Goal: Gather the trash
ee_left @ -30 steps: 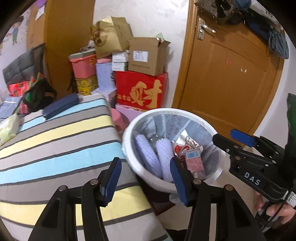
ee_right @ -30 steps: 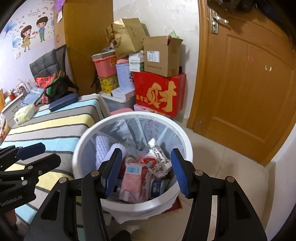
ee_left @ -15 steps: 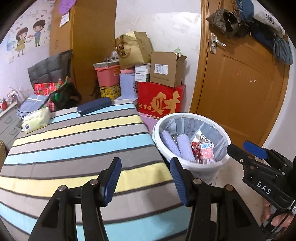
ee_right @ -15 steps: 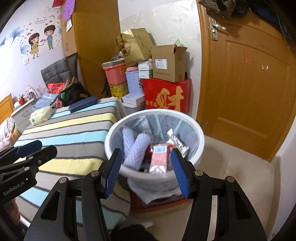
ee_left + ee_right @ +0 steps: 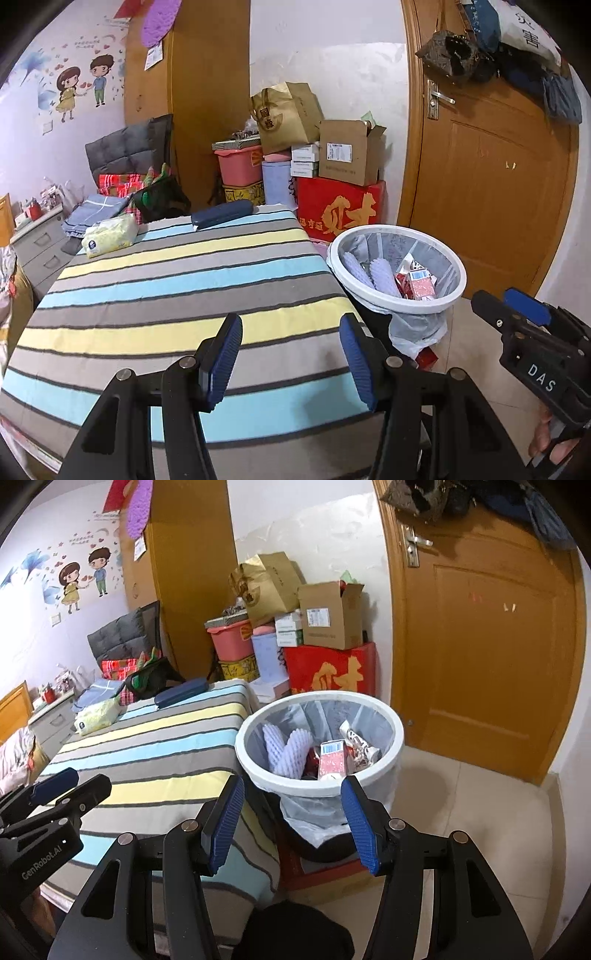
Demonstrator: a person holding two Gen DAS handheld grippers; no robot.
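Nearest in the left wrist view: left gripper (image 5: 291,354), jaws parted and empty, over the striped tabletop (image 5: 166,280). At 3 o'clock, right gripper (image 5: 517,306), also seen head-on in the right wrist view (image 5: 291,823), jaws apart, nothing between. Beyond, at 1 o'clock, white trash bin (image 5: 391,723) beside the tabletop's edge, holding foam sleeves (image 5: 291,753) and a pink carton (image 5: 332,760). Only in the right view: red base (image 5: 325,871) under the bin. Farther: tissue pack (image 5: 110,234), dark case (image 5: 221,214), stacked boxes (image 5: 340,210).
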